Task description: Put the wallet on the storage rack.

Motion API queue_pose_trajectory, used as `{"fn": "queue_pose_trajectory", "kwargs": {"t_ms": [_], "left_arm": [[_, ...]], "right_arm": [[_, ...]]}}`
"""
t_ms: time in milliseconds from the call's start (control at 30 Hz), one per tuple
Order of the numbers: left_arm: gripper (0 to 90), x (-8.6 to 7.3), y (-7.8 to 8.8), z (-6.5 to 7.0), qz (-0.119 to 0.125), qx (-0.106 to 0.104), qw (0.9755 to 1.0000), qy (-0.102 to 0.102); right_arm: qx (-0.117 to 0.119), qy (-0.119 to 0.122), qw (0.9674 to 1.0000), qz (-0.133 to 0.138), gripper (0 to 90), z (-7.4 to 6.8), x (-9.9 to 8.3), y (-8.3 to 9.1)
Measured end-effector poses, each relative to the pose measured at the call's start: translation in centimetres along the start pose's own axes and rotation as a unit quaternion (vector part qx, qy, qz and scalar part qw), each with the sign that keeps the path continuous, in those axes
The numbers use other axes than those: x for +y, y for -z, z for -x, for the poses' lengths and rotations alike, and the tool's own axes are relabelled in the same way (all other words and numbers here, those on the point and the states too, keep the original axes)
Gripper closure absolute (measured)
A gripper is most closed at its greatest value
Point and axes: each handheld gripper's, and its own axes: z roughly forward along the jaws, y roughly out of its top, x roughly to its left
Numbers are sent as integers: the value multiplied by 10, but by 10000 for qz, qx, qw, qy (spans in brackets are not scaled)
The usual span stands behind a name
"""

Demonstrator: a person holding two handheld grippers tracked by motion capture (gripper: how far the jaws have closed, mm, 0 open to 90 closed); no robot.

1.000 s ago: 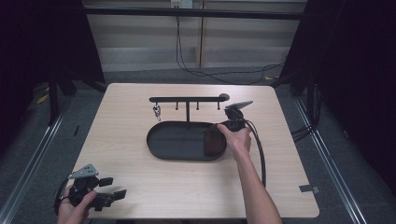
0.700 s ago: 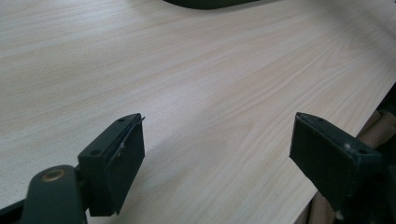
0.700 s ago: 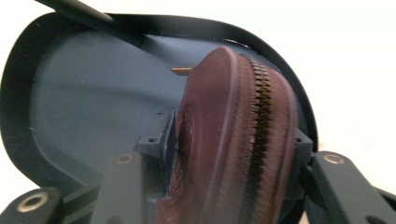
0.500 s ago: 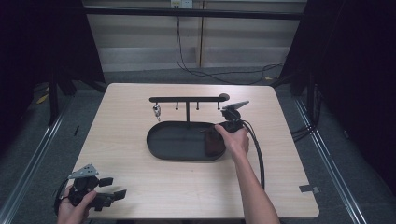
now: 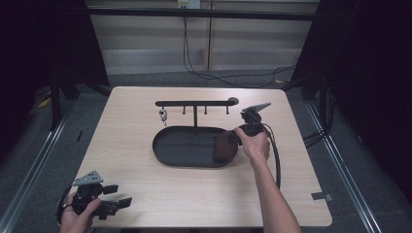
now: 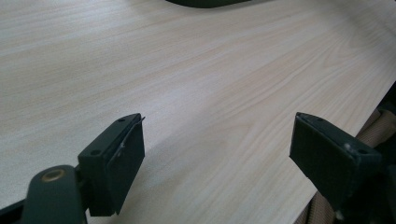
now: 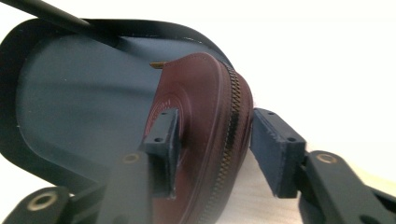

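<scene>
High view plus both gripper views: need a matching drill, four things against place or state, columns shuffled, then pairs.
Things:
1. brown zip pouch
2. black oval tray
3. left gripper
4. keyring

Places or states:
A. hangs from a hook of the black T-shaped rack
B. jaws open over bare table, near its front left corner
C. between the jaws of the right gripper, at the tray's right end
D. lies mid-table below the rack's crossbar

Pairs: 1-C, 2-D, 3-B, 4-A
</scene>
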Motion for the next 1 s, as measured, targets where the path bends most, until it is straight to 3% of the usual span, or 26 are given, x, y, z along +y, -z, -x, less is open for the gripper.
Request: {"fn": "queue_pose_trajectory", "kwargs": {"t_ms": [233, 267, 300, 400, 567, 833, 867, 1000], "left_arm": [[179, 0, 0, 0, 0, -9, 10000, -7], [178, 0, 0, 0, 0, 3, 10000, -1], [178, 0, 0, 0, 6, 3, 10000, -2], [178, 0, 1, -1, 12, 8, 10000, -23], [178, 0, 0, 0, 6, -19, 10000, -15], [178, 0, 1, -2, 47, 20, 9999, 110], [178, 0, 1, -2, 52, 31, 9999, 110], [178, 0, -1, -4, 42, 82, 9998, 150]], "right_arm": [[-1, -23, 10000, -36, 625, -4, -2, -7], [16, 5, 10000, -44, 770, -6, -2, -10], [-33, 66, 10000, -14, 829, -8, -2, -13], [267, 30, 9996, 50, 815, -11, -1, -18], [252, 127, 9996, 88, 821, -13, 0, -16], [383, 248, 9982, 393, 707, -5, -7, -2], [391, 286, 9976, 499, 649, 0, -12, 3], [406, 366, 9966, 624, 593, 6, -21, 7]]}}
